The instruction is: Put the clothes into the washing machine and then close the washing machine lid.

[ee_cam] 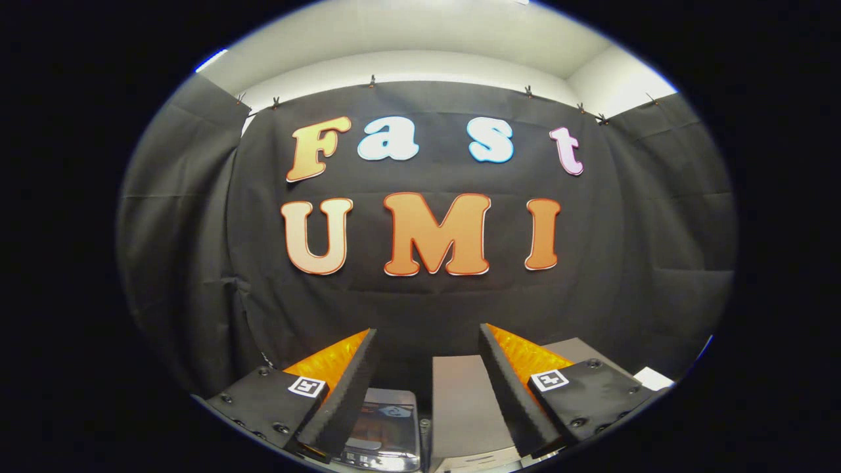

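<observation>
The gripper [427,341] hangs with fingers spread wide and empty, while the washing machine [384,427] sits low beneath and between them, so reaching it means tipping downward.

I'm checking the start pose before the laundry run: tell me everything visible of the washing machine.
Just the top of the washing machine shows, low between and below the gripper fingers, which are open and touch nothing. A flat, matte grey panel lies between the fingers and extends past the right one; beside it, by the left finger, sits a glossy, transparent-looking lid section. Whether the lid is open cannot be told.
</observation>
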`<state>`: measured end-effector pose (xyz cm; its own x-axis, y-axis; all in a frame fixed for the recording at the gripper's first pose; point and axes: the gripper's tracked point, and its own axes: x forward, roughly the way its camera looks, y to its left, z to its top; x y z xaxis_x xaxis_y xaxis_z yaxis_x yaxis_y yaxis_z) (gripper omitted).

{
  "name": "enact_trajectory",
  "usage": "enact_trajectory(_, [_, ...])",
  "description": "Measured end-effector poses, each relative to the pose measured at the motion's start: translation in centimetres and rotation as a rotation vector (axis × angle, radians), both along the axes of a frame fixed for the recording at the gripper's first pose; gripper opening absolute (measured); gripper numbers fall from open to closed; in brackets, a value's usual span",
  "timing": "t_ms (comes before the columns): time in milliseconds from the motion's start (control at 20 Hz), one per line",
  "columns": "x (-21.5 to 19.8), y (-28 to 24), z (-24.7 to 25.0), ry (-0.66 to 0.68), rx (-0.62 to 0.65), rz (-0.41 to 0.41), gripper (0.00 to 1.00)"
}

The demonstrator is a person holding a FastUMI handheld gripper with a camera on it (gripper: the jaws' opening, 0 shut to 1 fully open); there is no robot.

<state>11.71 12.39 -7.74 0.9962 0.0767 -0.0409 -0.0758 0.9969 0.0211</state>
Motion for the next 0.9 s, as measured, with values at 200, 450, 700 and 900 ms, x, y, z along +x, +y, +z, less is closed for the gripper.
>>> enact_trajectory(200, [-0.8,-3.6,1.3,-0.02,0.001,-0.017,0.97])
enact_trajectory(450, [-1.2,-7.7,2.8,-0.036,0.004,-0.036,0.97])
enact_trajectory(700, [-1.8,-11.3,3.5,-0.045,-0.01,-0.056,0.97])
enact_trajectory(900, [-1.5,-12.8,3.5,-0.049,-0.006,-0.056,0.97])
